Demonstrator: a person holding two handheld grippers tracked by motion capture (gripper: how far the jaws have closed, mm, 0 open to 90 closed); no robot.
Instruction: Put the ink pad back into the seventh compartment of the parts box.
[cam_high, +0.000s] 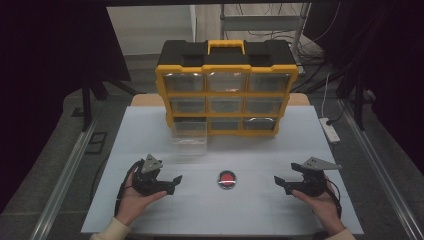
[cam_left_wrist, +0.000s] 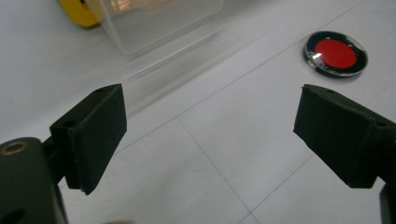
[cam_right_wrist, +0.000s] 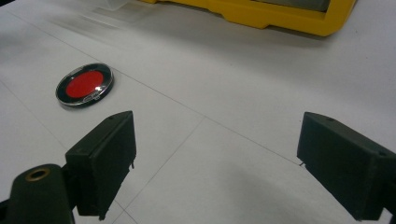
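A small round disc (cam_high: 227, 180) with a red centre and a black rim lies flat on the white table (cam_high: 150, 210), midway between my two grippers. The disc (cam_left_wrist: 335, 53) sits beyond my left gripper's right jaw, and the disc (cam_right_wrist: 85, 86) lies ahead-left of my right gripper. My left gripper (cam_high: 176, 181) is held in a hand at the left, jaws wide apart and empty. My right gripper (cam_high: 278, 182) faces it from the right, likewise wide apart and empty. A yellow and black drawer cabinet (cam_high: 226, 87) stands at the back, with a clear drawer (cam_high: 190, 139) pulled out at its lower left.
The clear drawer (cam_left_wrist: 159, 21) reaches toward my left gripper. The cabinet's yellow base (cam_right_wrist: 275, 16) runs across the far side. A white power strip (cam_high: 330, 130) lies off the table's right edge. Metal rails flank the table on both sides.
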